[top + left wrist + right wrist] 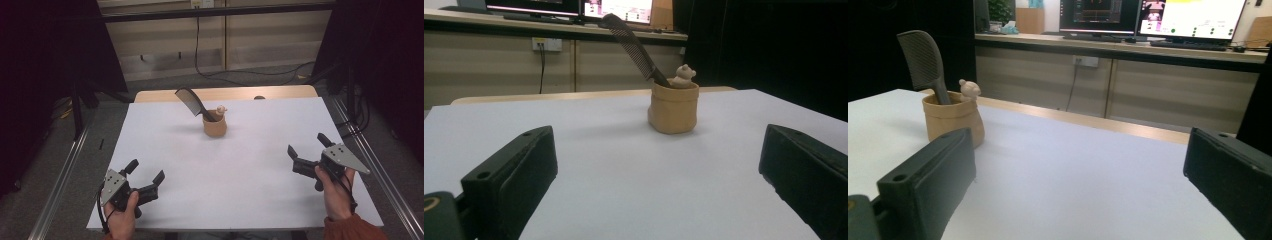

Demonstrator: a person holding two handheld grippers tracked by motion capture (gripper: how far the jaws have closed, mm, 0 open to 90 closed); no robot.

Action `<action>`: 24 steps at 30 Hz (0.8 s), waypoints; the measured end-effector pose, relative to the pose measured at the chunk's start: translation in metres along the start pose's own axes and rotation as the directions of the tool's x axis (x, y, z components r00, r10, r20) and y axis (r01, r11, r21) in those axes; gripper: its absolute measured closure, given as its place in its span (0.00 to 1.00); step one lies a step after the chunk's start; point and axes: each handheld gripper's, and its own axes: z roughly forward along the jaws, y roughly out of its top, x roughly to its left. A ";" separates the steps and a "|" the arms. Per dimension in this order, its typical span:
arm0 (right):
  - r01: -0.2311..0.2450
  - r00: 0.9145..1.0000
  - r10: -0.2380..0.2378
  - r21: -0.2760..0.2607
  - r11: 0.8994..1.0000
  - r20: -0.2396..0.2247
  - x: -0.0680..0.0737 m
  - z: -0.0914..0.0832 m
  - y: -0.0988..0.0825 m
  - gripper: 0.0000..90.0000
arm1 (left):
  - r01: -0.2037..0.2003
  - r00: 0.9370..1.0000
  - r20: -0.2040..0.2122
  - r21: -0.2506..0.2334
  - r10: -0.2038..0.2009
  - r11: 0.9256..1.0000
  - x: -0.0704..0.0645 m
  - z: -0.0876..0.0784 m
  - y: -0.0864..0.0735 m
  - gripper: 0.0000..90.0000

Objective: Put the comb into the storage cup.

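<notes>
A tan cup (215, 126) (673, 109) (954, 118) with a small bear figure (221, 108) (684, 75) (969, 89) on its rim stands at the table's far middle. A dark comb (190, 101) (631, 44) (923, 59) sticks out of it, leaning left in the high view. My left gripper (145, 172) (656, 175) is open near the front left edge, nothing between its jaws. My right gripper (308, 145) (1080, 175) is open at the front right, also holding nothing. Both stand well short of the cup.
The white table top (240, 165) has a wooden strip (150, 95) along its far edge. Metal rails (65, 175) run along both sides on the floor. Monitors (1193, 17) sit on a counter behind, with cables (250, 72) on the floor.
</notes>
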 end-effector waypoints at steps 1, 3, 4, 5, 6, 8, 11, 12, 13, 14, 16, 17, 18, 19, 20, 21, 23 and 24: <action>0.010 1.000 -0.010 0.003 1.000 0.006 -0.001 -0.002 -0.001 0.00 | 0.002 1.000 0.002 -0.004 -0.002 1.000 -0.001 0.000 0.000 0.02; -0.004 1.000 0.004 -0.004 1.000 0.011 -0.002 -0.007 -0.002 0.00 | 0.002 1.000 0.004 -0.006 -0.002 1.000 -0.001 0.000 0.000 0.02; -0.004 1.000 0.004 -0.006 1.000 0.017 -0.003 -0.009 -0.003 0.00 | 0.002 1.000 0.003 -0.006 -0.002 1.000 -0.001 0.000 0.000 0.02; -0.004 1.000 0.005 -0.008 1.000 0.020 -0.003 -0.011 -0.004 0.00 | 0.001 1.000 0.003 -0.005 -0.001 1.000 0.000 0.000 0.000 0.02; -0.009 1.000 0.009 -0.010 1.000 0.022 -0.004 -0.012 -0.005 0.00 | 0.007 1.000 0.004 -0.008 -0.007 1.000 -0.001 0.000 0.000 0.02; -0.004 1.000 0.004 -0.008 1.000 0.026 -0.004 -0.015 -0.006 0.00 | 0.004 1.000 0.003 -0.005 -0.004 1.000 -0.001 -0.001 0.000 0.02; -0.003 1.000 0.003 -0.008 1.000 0.020 -0.003 -0.020 -0.009 0.00 | 0.006 1.000 0.003 -0.007 -0.006 1.000 -0.001 -0.001 0.000 0.02; -0.006 1.000 0.006 -0.009 1.000 0.021 -0.002 -0.021 -0.010 0.00 | 0.003 1.000 0.000 -0.010 -0.003 1.000 -0.002 -0.001 0.000 0.02; -0.004 1.000 0.004 -0.005 1.000 0.020 -0.002 -0.023 -0.011 0.00 | 0.002 1.000 0.001 -0.010 -0.002 1.000 -0.003 -0.002 0.000 0.02; 0.002 1.000 -0.001 -0.005 1.000 0.027 -0.002 -0.024 -0.012 0.00 | 0.000 1.000 0.003 -0.007 0.000 1.000 -0.003 -0.002 0.000 0.02; 0.006 1.000 -0.006 -0.014 1.000 0.029 -0.002 -0.027 -0.014 0.00 | -0.003 1.000 0.001 -0.003 0.003 1.000 -0.004 -0.002 -0.001 0.03; 0.007 1.000 -0.006 -0.011 1.000 0.027 -0.002 -0.029 -0.015 0.00 | -0.001 1.000 -0.003 -0.007 0.001 1.000 -0.004 -0.002 0.000 0.02; 0.011 1.000 -0.011 -0.009 1.000 0.025 -0.002 -0.030 -0.016 0.00 | 0.000 1.000 -0.008 -0.007 0.000 1.000 -0.004 -0.003 0.000 0.02; 0.012 1.000 -0.012 -0.006 1.000 0.027 -0.001 -0.032 -0.018 0.00 | 0.000 1.000 -0.012 -0.007 0.000 1.000 -0.003 -0.003 0.000 0.03; 0.013 0.999 -0.012 -0.005 1.000 0.031 -0.001 -0.033 -0.019 0.00 | 0.001 1.000 -0.016 -0.005 -0.001 1.000 -0.003 -0.003 -0.001 0.02; 0.016 1.000 -0.016 -0.006 1.000 0.025 -0.002 -0.035 -0.020 0.00 | 0.002 1.000 -0.021 -0.003 -0.002 1.000 -0.003 -0.003 -0.001 0.03; 0.023 0.999 -0.023 0.002 1.000 0.031 -0.002 -0.037 -0.022 0.00 | 0.008 0.999 -0.040 0.002 -0.008 1.000 -0.003 -0.003 -0.001 0.03; 0.031 0.999 -0.031 0.004 1.000 0.028 -0.002 -0.039 -0.023 0.00 | 0.012 0.998 -0.055 0.007 -0.012 1.000 -0.003 -0.002 -0.001 0.03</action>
